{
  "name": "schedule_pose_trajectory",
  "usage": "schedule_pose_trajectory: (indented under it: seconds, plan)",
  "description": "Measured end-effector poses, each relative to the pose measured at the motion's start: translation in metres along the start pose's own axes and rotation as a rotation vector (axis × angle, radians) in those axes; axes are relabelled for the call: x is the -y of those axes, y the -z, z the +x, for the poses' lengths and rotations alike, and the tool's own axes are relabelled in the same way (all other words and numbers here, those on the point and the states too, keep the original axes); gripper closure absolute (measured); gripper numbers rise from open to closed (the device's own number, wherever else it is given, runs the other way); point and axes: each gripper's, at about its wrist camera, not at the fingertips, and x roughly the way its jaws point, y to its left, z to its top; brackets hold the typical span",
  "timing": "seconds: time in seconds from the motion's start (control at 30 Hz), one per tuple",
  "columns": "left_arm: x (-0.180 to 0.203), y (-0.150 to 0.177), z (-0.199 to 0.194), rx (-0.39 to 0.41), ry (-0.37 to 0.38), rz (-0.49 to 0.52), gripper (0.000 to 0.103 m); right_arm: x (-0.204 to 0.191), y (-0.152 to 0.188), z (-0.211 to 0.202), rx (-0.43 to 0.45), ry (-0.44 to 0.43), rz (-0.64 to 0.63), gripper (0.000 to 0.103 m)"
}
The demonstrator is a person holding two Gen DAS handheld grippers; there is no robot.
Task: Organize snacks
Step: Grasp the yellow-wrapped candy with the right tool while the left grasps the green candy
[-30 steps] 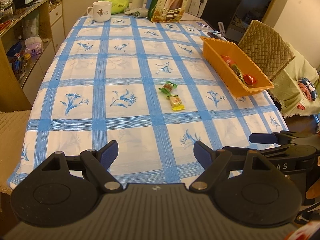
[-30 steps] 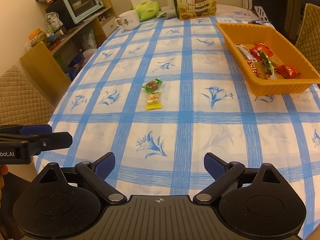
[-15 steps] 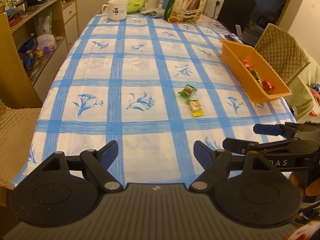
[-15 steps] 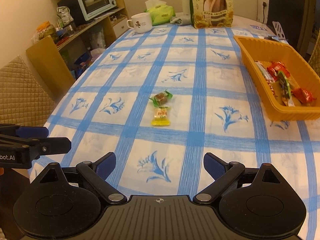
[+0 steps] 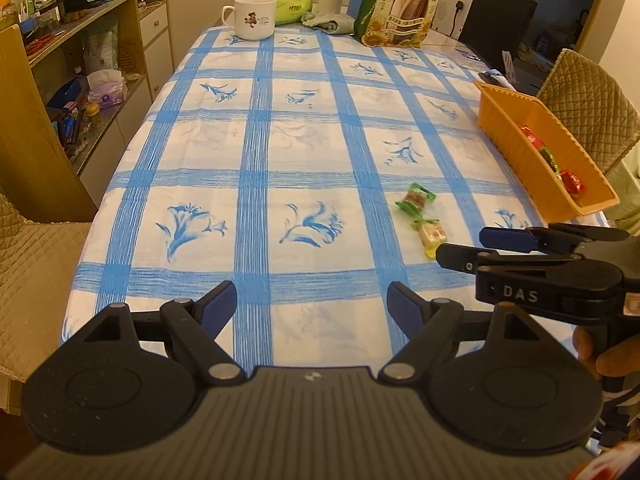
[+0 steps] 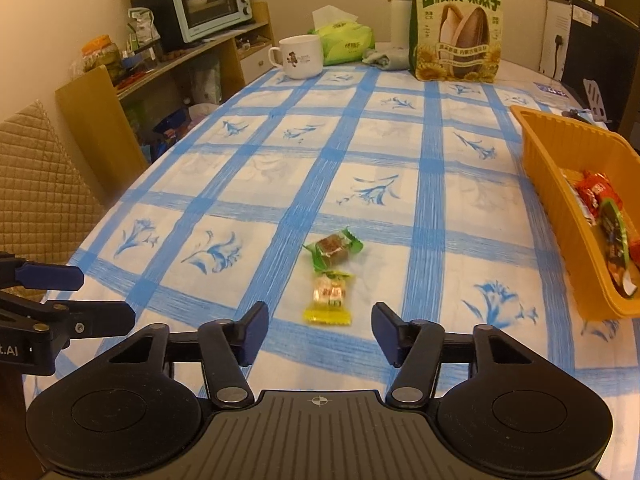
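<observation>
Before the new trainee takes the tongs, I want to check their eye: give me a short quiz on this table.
1. How many wrapped candies lie loose on the tablecloth?
2. True or false: the right tongs are shut on the yellow candy.
3. Which candy lies nearer the white mug: A) green candy, B) yellow candy?

Key: 1. Two; the rest sit in the orange tray. 2. False; open, candy just ahead. 3. A.

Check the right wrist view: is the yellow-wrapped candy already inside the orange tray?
No, the yellow-wrapped candy lies on the tablecloth beside the green-wrapped candy, apart from the orange tray.
</observation>
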Motion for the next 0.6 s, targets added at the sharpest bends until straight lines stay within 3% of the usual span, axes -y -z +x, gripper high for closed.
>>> schedule_pose_trajectory:
  seconds: [0.43,0.6]
  plan:
    - [-0.003,-0.014,0.024,-0.013,-0.013,0.009,0.023,0.000,-0.007,0.039,-0.033,0.026,-0.052,0.064]
    - [0.004,-0.020,0.034,-0.016,0.002,0.042,0.023,0.001,-0.005,0.041,-0.038,0.037,-0.097,0.078]
